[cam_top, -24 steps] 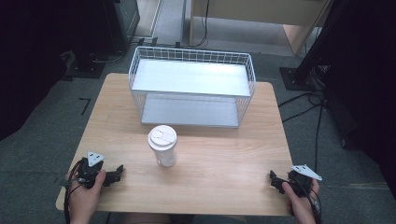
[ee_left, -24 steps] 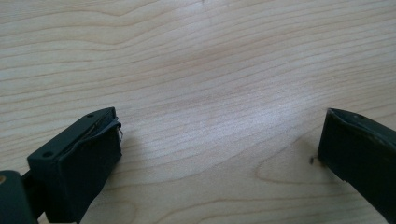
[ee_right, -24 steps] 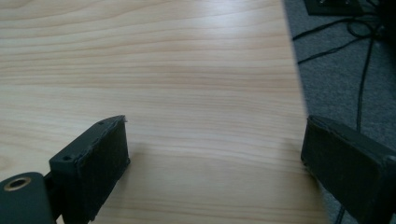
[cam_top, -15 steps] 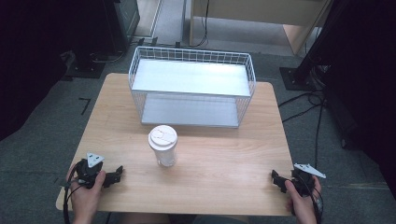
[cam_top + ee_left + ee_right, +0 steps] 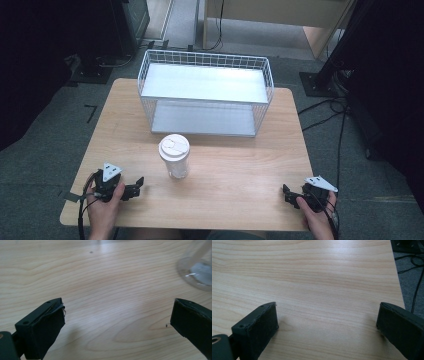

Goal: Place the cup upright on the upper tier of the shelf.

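Cup first: it stands upright with its white lid on, near the middle of the wooden table, just in front of the wire basket and apart from it. My left gripper lies low at the near left corner, its jaws wide apart with nothing between them; in the left gripper view I see bare wood between the two black pads and the clear foot of the cup off to the upper right. My right gripper sits at the near right corner, well apart from the cup, jaws equally wide and empty over plain tabletop.

I judge the step in hand to be the reach for the cup, and the left gripper is the nearer one. To do it well I would swing that gripper round until the cup sits centred between the pads, come in level rather than from above, and take the wall below the lid, around mid-height. The wall looks thin and clear, so I would close gently, only until it stops slipping. A hard squeeze could buckle it or pop the lid. I would also keep the far pad from nudging the cup toward the basket.
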`<control>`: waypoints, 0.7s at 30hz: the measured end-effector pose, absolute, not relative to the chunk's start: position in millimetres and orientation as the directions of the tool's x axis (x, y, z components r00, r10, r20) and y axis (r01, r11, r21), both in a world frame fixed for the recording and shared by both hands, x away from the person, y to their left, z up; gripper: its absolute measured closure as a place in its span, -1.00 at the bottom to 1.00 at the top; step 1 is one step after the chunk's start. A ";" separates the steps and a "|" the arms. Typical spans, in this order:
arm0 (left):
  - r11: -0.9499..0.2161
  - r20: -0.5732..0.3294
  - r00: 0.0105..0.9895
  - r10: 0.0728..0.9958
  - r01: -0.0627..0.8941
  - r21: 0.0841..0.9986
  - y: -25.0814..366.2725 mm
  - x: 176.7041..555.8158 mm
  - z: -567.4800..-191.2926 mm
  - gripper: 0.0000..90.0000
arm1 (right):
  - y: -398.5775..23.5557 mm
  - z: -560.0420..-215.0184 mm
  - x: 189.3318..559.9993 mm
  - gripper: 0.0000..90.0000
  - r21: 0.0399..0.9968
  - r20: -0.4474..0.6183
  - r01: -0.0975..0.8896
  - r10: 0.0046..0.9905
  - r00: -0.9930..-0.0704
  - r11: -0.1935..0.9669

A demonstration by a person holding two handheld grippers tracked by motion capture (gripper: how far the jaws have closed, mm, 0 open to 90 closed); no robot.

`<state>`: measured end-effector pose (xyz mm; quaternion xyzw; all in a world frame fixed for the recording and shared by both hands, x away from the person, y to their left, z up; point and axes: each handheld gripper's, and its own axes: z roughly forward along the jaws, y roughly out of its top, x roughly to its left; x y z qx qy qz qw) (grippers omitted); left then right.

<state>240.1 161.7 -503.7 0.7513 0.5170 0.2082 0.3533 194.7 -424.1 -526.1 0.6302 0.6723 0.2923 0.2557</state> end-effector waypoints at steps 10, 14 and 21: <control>-0.236 -0.075 0.456 0.887 0.586 0.775 129.4 242.3 -496.7 -1.00 | -423.8 -526.2 194.8 -0.92 0.717 0.022 0.696 0.996 -0.089 0.046; -0.251 -0.055 0.463 0.885 0.573 0.780 117.1 244.3 -498.1 -1.00 | -423.3 -526.1 194.7 -0.92 0.715 0.027 0.697 0.995 -0.095 0.047; -0.279 0.018 0.455 0.890 0.514 0.811 96.1 246.1 -501.7 -1.00 | -423.3 -526.1 194.7 -0.92 0.716 0.028 0.697 0.995 -0.095 0.047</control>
